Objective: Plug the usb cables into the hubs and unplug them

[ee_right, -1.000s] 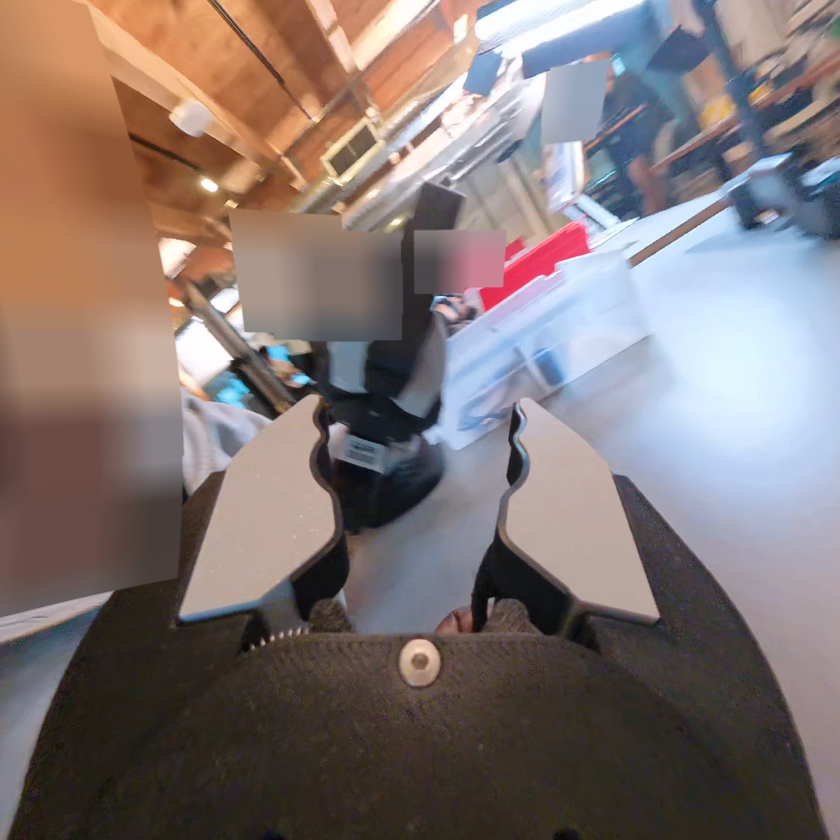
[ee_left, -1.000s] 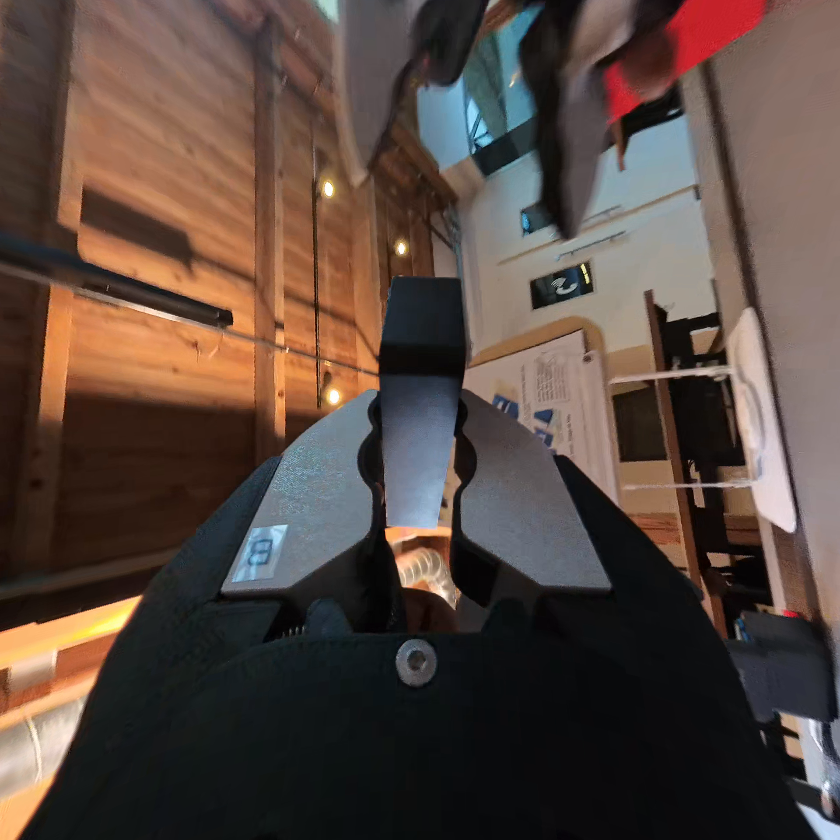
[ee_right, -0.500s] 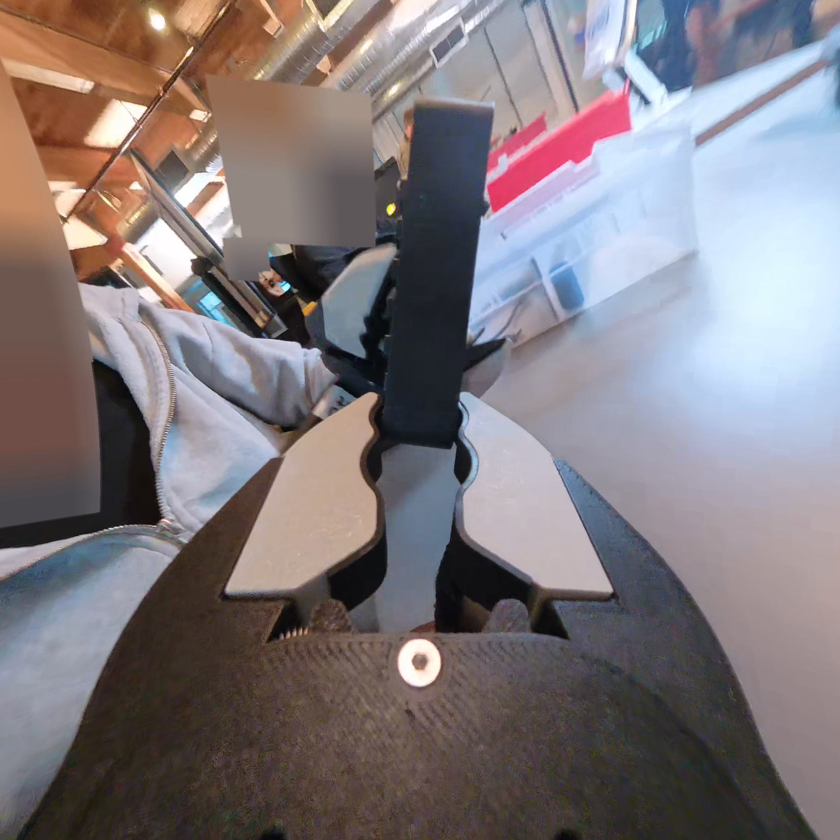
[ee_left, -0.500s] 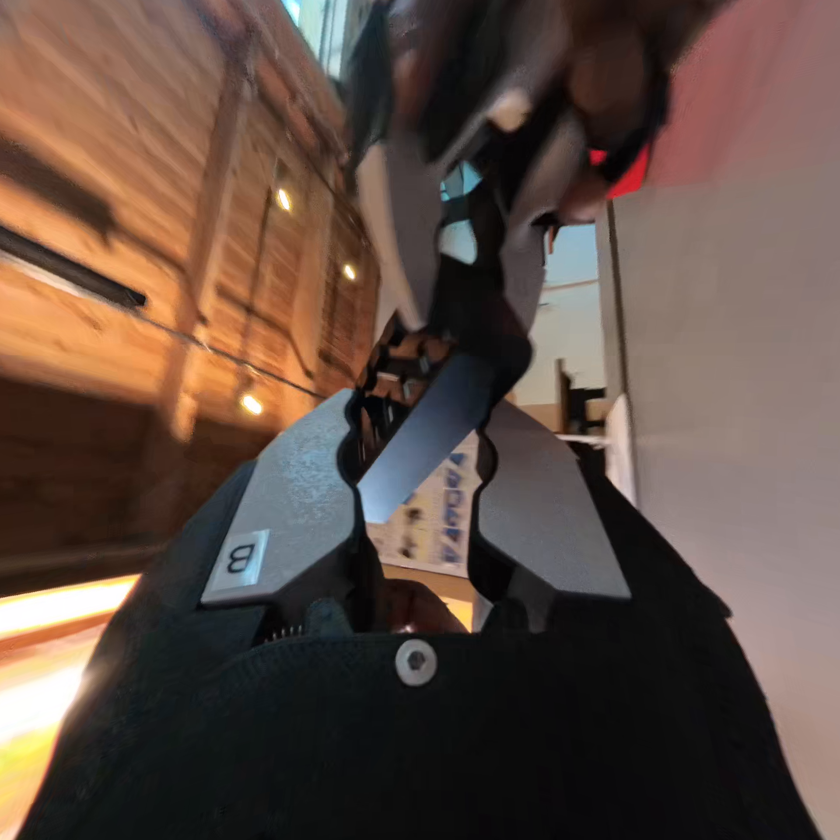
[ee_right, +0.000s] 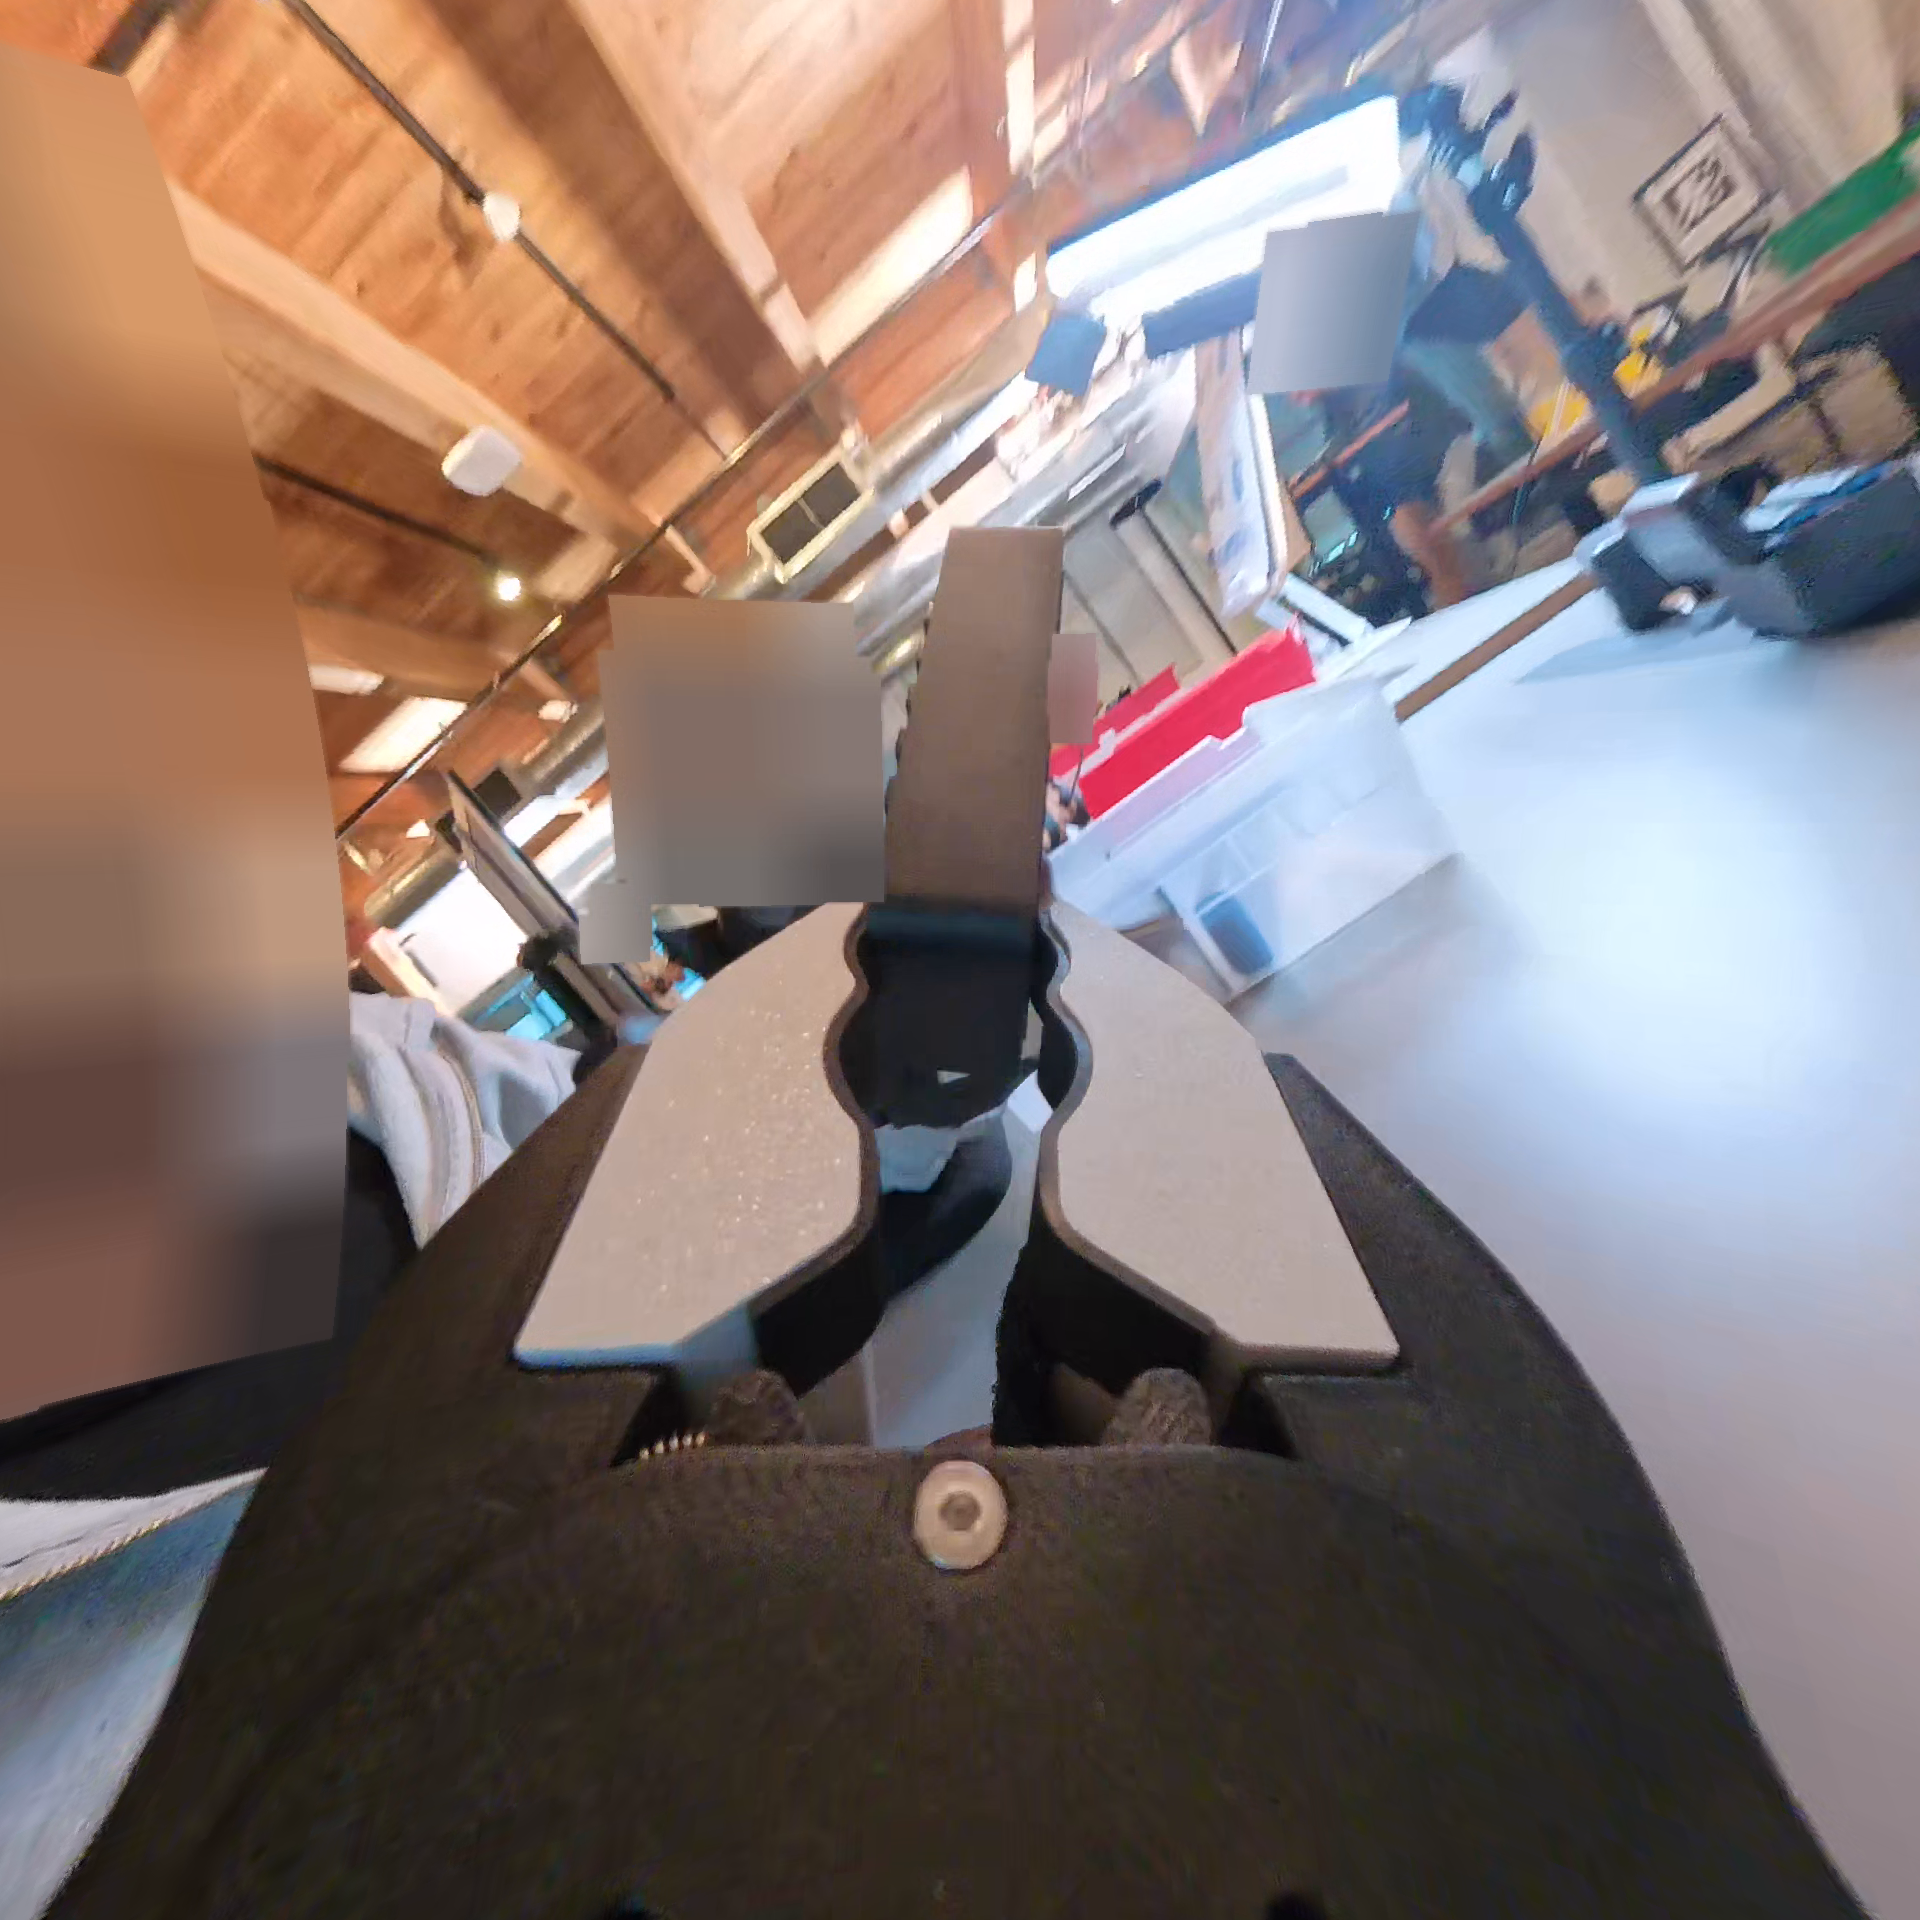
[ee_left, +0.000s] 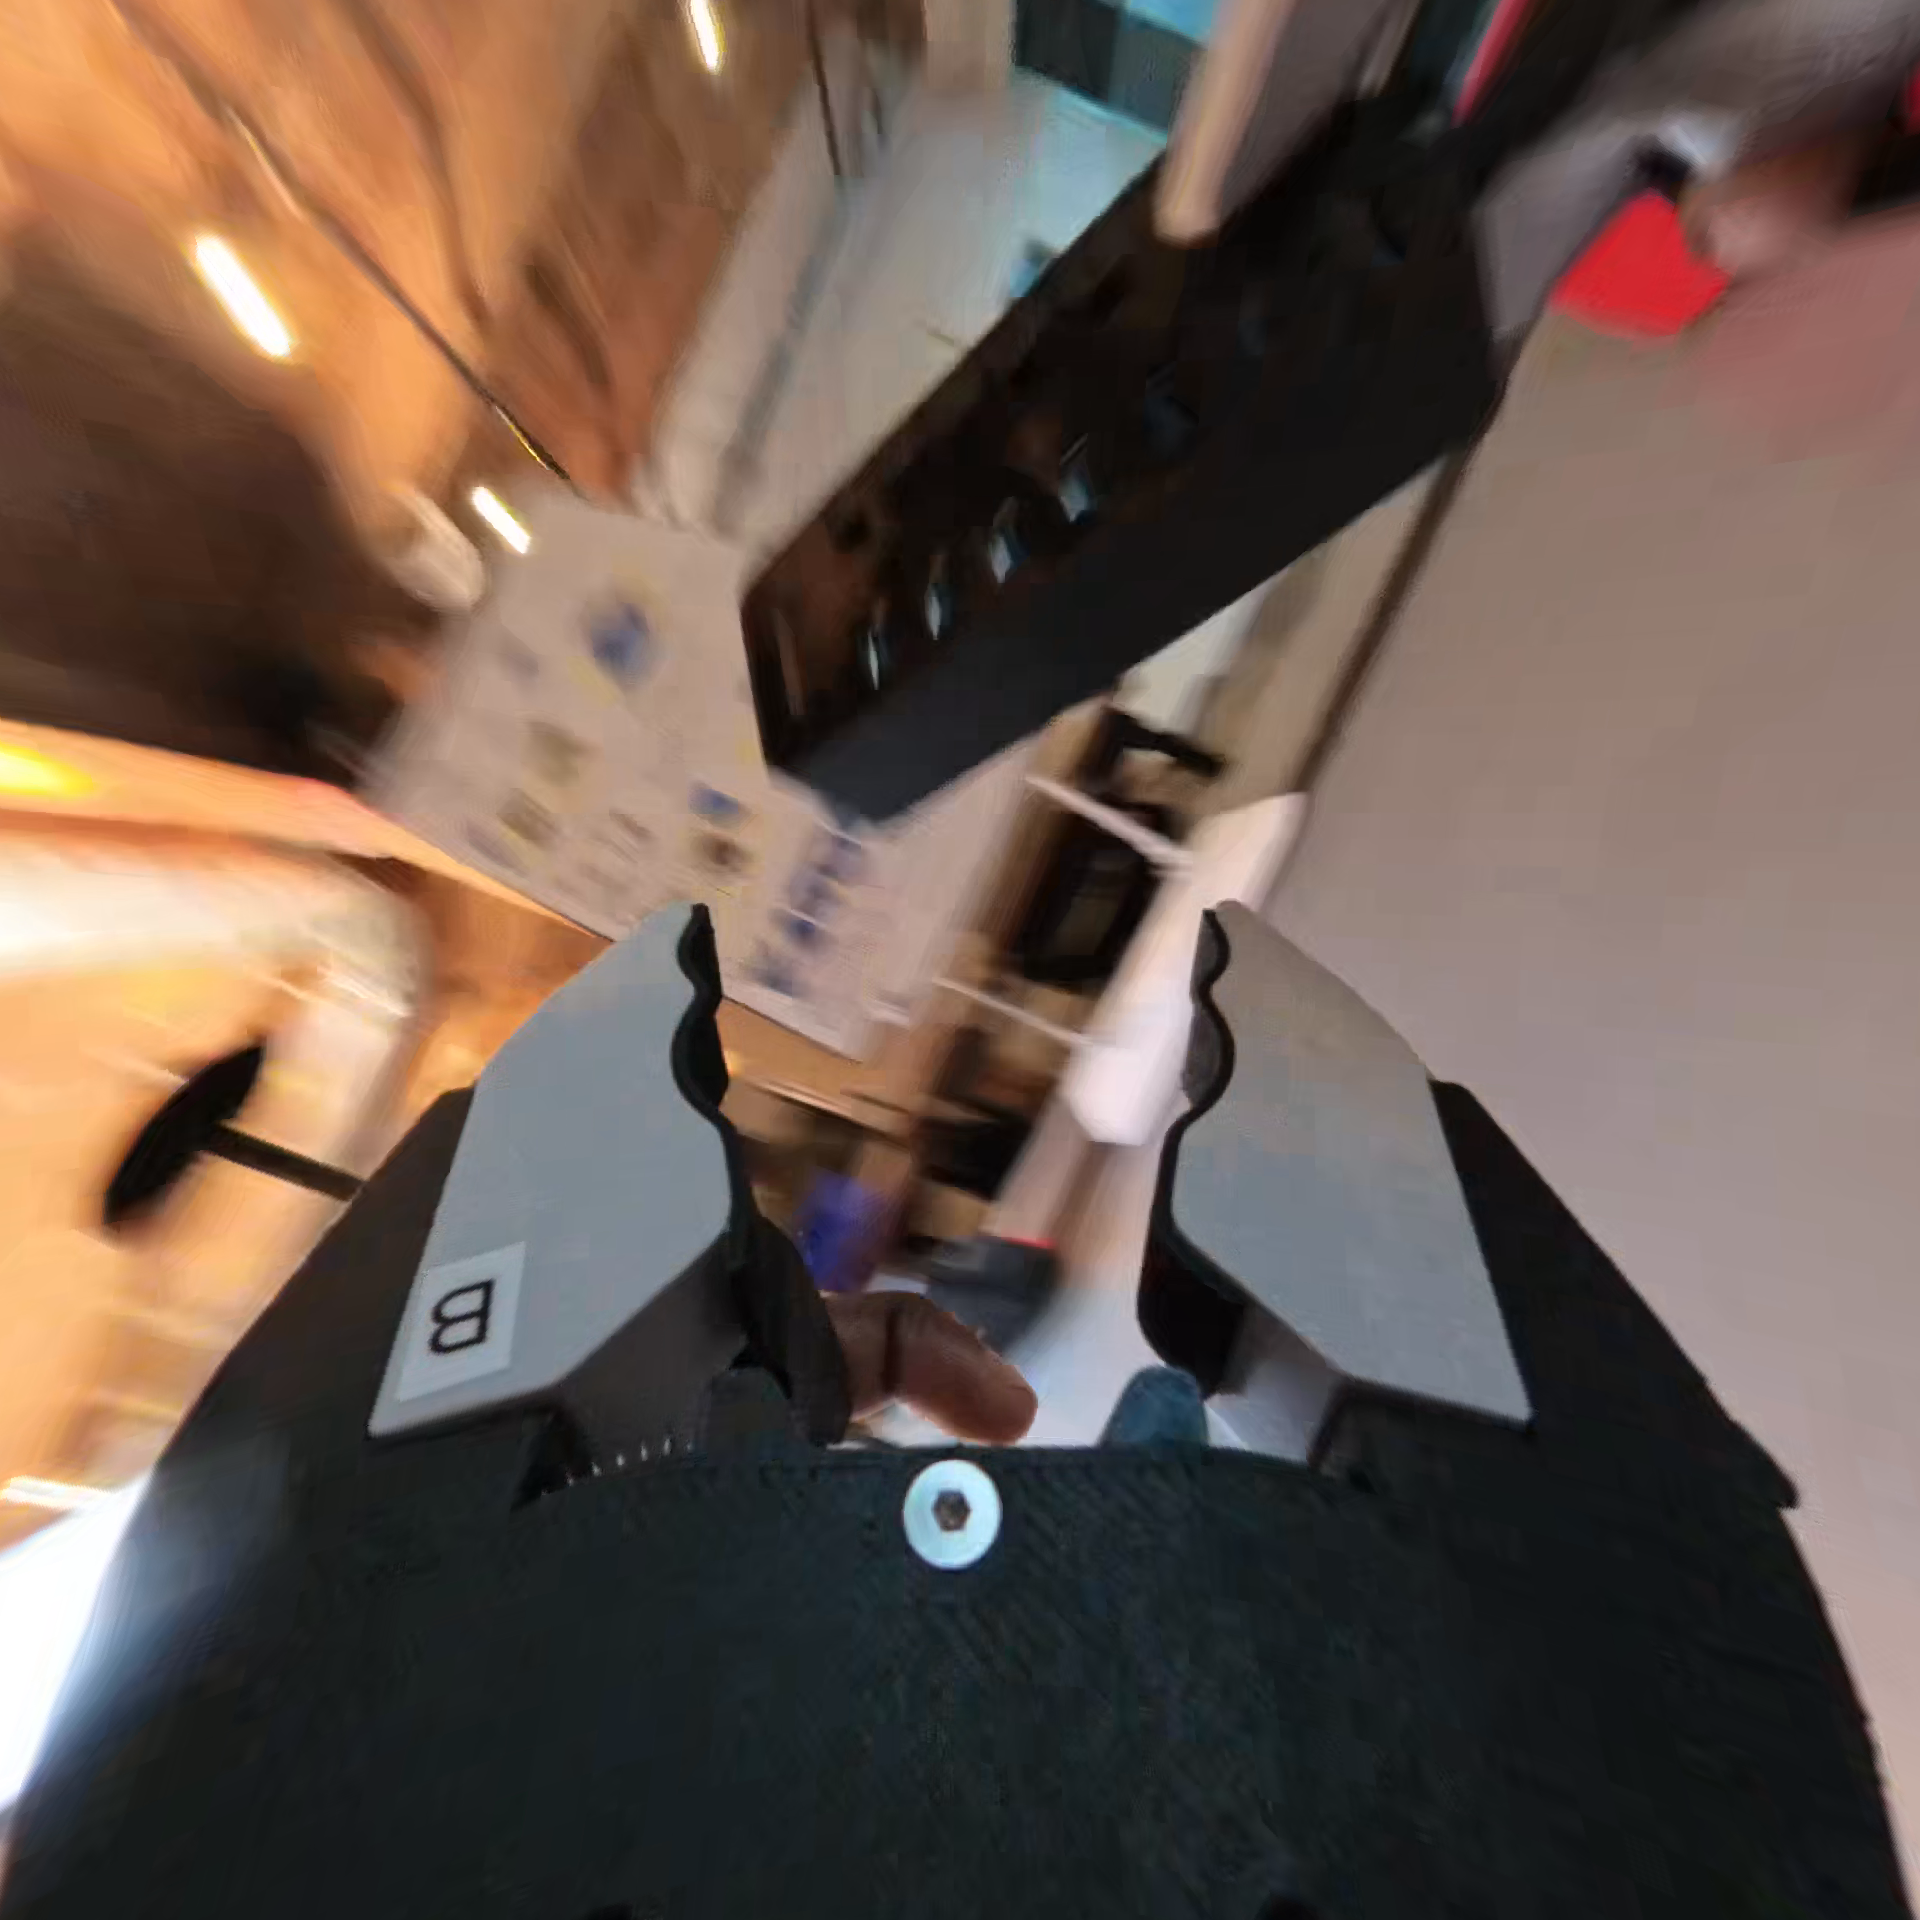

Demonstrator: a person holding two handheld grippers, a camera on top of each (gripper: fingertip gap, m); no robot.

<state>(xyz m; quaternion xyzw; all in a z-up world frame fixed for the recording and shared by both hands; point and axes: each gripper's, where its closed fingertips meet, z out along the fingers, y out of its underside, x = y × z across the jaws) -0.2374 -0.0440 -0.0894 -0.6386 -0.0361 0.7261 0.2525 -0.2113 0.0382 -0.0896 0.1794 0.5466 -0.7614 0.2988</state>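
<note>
A black and grey USB hub (ee_right: 982, 727) stands upright between my right gripper's (ee_right: 951, 914) fingers, which are shut on its lower end. In the left wrist view the same hub (ee_left: 1122, 540) hangs in the air ahead and above, tilted, with a row of ports facing me; this view is blurred. My left gripper (ee_left: 956, 920) is wide open with nothing between its fingers, and it is apart from the hub. No USB cable shows in either view.
A grey table (ee_right: 1610, 935) lies to the right. A clear plastic bin (ee_right: 1278, 831) and a red bin (ee_right: 1195, 696) stand at its far side. A person's grey hoodie sleeve (ee_right: 457, 1091) is at the left. A white poster board (ee_left: 623, 727) stands behind.
The hub has passed from my left gripper to my right. The right jaws shut on it while the left still held it, then the left jaws opened and drew away.
</note>
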